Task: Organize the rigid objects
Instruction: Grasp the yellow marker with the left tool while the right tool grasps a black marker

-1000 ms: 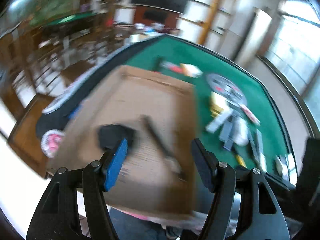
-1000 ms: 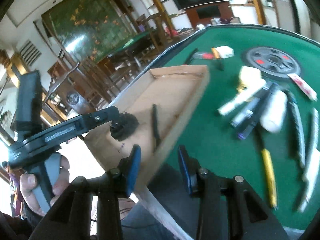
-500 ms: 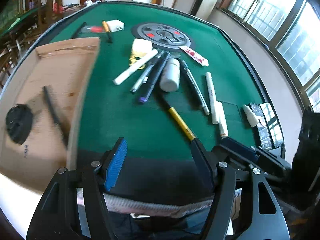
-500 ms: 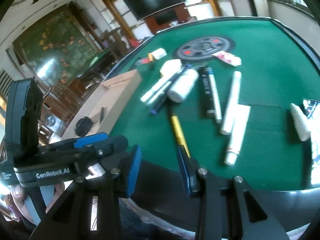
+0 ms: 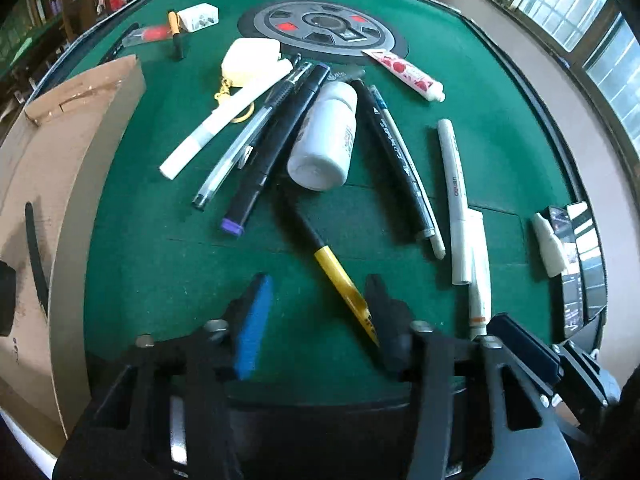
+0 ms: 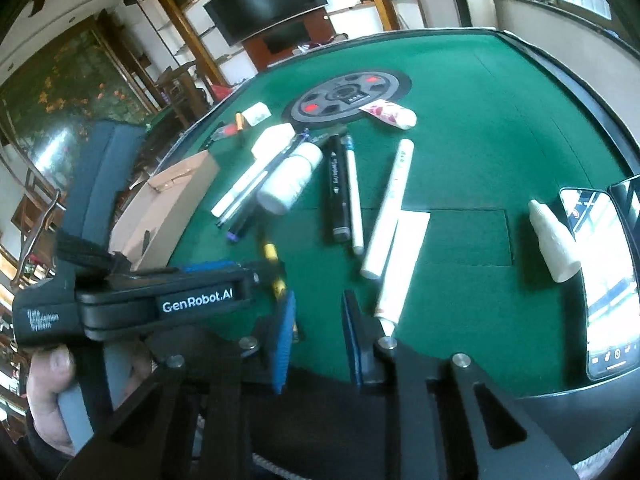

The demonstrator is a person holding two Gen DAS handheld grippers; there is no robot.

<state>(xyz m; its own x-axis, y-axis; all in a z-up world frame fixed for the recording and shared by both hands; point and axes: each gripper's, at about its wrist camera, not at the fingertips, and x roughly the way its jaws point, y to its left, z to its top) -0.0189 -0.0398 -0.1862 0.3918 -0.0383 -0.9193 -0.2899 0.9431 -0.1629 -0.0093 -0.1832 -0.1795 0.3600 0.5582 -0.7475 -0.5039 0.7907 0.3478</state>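
Pens, markers and a white bottle (image 5: 324,140) lie strewn on the green table (image 5: 160,272). My left gripper (image 5: 318,320) hangs low over the near edge, jaws closing. A yellow-and-black pen (image 5: 340,280) lies between them, close by the black right finger; the blue pad is clear of it. In the right wrist view my right gripper (image 6: 318,332) is also closing, with only bare felt between its pads. A white tube (image 6: 402,260) ends just beside its right finger. The cardboard box (image 5: 80,160) at the left holds a black pen (image 5: 34,256).
A white marker (image 5: 452,196) lies by the tube. A small white dropper bottle (image 6: 554,240) and two phones (image 6: 604,280) sit at the table's right edge. A grey round disc (image 5: 324,32) is set in the table's middle. A hand (image 6: 48,380) holds the left gripper.
Both views have swung right from the cardboard box to the pens and sunk nearer the table. Both pairs of jaws stand narrower than before.
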